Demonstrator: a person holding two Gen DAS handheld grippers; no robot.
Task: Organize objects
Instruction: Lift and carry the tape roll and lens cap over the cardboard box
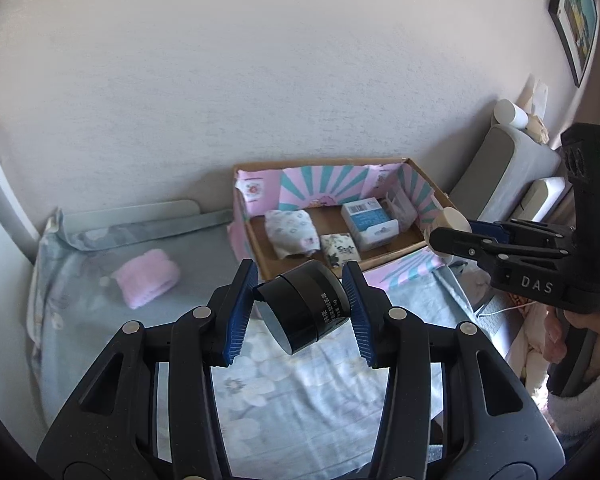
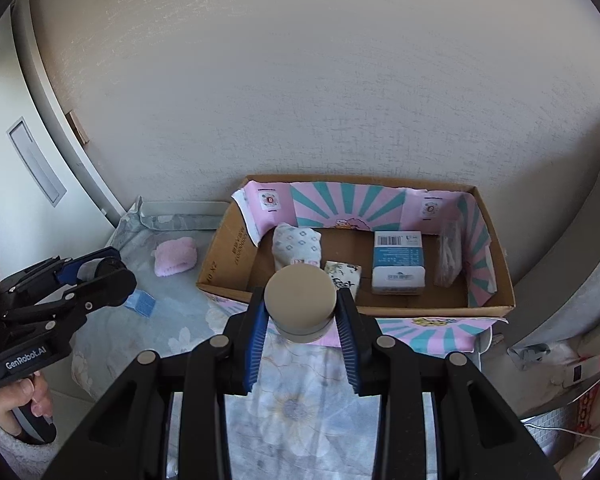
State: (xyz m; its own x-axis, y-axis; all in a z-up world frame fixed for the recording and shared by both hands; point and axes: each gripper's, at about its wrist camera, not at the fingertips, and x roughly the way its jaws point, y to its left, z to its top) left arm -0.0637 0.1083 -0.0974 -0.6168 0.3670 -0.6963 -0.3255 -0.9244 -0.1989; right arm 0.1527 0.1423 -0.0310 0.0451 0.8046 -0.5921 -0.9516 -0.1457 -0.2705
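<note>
My left gripper is shut on a black round jar, held tilted above the flowered bedsheet just in front of the cardboard box. My right gripper is shut on a beige round jar, held above the box's near wall. In the left wrist view the right gripper with the beige jar is at the box's right corner. The box holds a folded patterned cloth, a small flowered packet, a blue and white carton and a clear bag.
A pink folded towel lies on the bed left of the box; it also shows in the right wrist view. A small blue packet lies on the sheet. Grey cushions stand to the right. The wall is close behind the box.
</note>
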